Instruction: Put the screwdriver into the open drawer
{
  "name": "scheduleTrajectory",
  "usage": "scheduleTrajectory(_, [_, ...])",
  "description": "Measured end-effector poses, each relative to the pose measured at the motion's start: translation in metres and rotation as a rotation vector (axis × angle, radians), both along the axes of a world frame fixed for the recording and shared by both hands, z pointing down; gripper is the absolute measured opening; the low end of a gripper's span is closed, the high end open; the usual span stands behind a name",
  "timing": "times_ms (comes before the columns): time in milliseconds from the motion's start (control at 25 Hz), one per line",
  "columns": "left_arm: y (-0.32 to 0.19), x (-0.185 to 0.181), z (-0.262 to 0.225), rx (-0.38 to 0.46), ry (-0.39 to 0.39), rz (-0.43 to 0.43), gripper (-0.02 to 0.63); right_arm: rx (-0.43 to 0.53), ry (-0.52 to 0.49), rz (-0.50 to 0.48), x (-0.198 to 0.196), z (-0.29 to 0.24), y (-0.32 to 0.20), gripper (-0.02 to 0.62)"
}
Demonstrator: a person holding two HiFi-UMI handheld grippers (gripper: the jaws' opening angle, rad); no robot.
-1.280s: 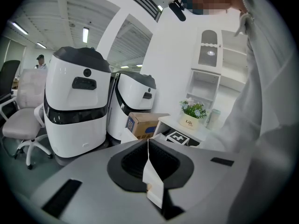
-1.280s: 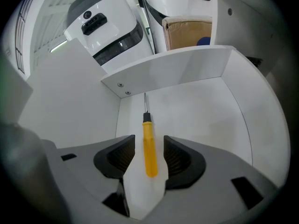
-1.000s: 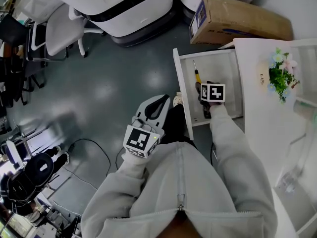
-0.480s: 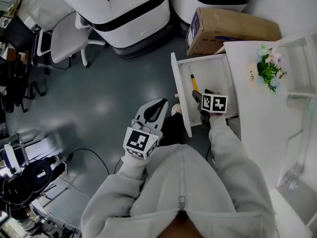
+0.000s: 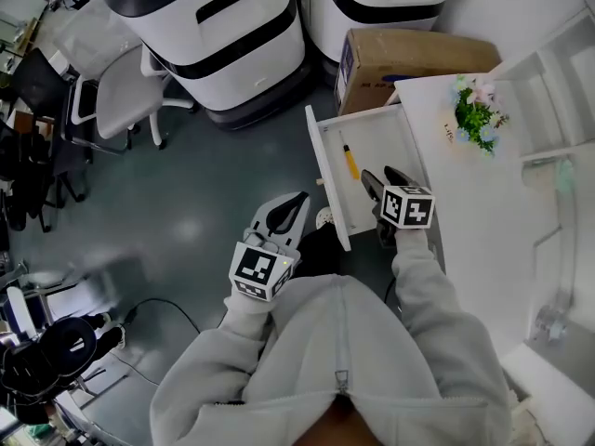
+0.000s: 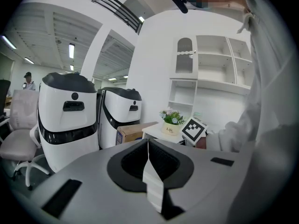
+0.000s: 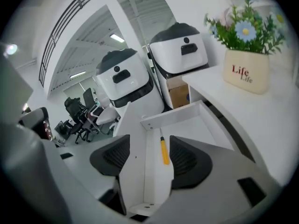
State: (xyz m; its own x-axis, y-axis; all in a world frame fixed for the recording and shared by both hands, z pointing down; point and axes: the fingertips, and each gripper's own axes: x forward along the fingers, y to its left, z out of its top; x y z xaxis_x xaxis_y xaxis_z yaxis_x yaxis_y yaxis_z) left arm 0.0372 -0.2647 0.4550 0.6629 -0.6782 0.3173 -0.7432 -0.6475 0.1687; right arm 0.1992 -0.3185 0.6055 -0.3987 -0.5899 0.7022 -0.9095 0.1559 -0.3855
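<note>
The screwdriver (image 5: 350,162), yellow-handled with a thin metal shaft, lies loose on the floor of the open white drawer (image 5: 327,179). In the right gripper view the screwdriver (image 7: 164,151) shows far below, seen through the gap between the jaws. My right gripper (image 5: 381,182) hangs above the drawer's near end; its jaws have just been opening and stand open, holding nothing. My left gripper (image 5: 290,210) hovers over the grey floor left of the drawer. Its dark pads (image 6: 154,160) meet in the left gripper view, shut and empty.
A white desk top (image 5: 483,212) carries a potted flower (image 5: 476,111) to the right of the drawer. A cardboard box (image 5: 409,56) sits behind the drawer, next to two large white machines (image 5: 209,26). An office chair (image 5: 112,86) stands at the left.
My right gripper has risen out of the drawer, leaving the screwdriver lying on the drawer floor. The left gripper has lifted a little, still shut.
</note>
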Motion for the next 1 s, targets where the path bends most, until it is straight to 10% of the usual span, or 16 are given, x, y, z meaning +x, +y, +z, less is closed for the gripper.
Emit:
scheduleTrajectory(360, [0.011, 0.014, -0.017, 0.082, -0.027, 0.057, 0.020, 0.251, 0.002, 0.023, 0.012, -0.082, 0.023, 0.267])
scheduleTrajectory(1000, [0.068, 0.021, -0.039, 0.151, -0.041, 0.059, 0.020, 0.598, 0.093, 0.067, 0.029, -0.169, 0.110, 0.051])
